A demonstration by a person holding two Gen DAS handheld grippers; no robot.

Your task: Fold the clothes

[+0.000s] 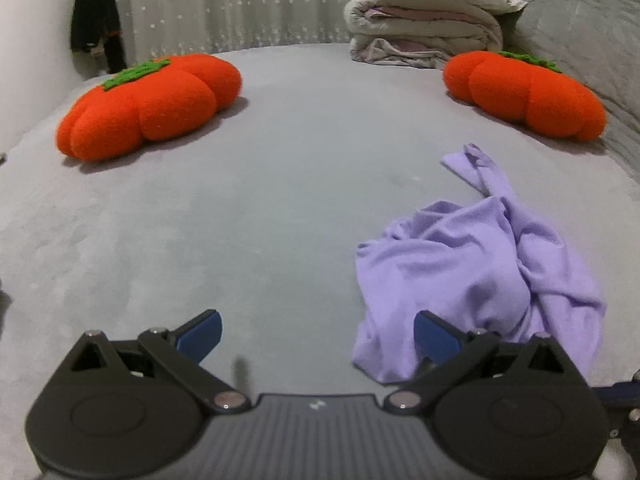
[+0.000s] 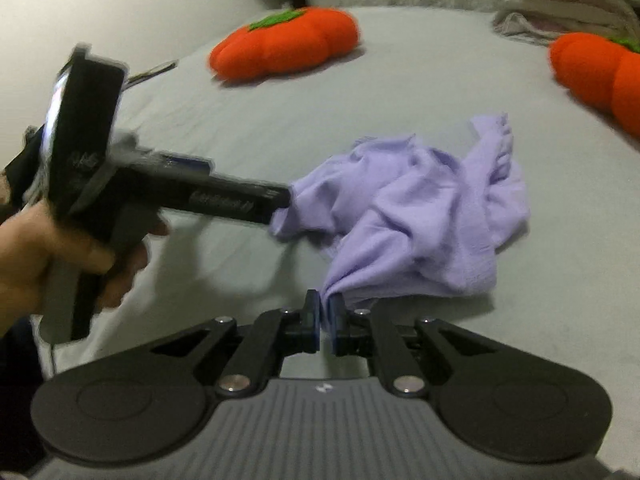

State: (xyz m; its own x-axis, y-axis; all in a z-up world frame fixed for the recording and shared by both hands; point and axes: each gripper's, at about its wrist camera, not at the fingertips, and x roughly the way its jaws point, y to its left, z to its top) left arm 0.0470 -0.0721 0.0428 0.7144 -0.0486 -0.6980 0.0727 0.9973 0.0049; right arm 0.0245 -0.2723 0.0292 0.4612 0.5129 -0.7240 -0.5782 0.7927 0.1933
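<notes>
A crumpled lilac garment lies on the grey bed, to the right in the left wrist view. My left gripper stands open just above the bed, its right finger at the garment's near left edge and nothing between the pads. In the right wrist view the lilac garment lies in the middle, and my right gripper is shut on a bunched near corner of it. The left gripper, held by a hand, reaches the cloth's left edge from the side.
Two orange pumpkin cushions lie at the far left and far right of the bed. A pile of folded quilts stands at the back. Dark clothing hangs by a white curtain.
</notes>
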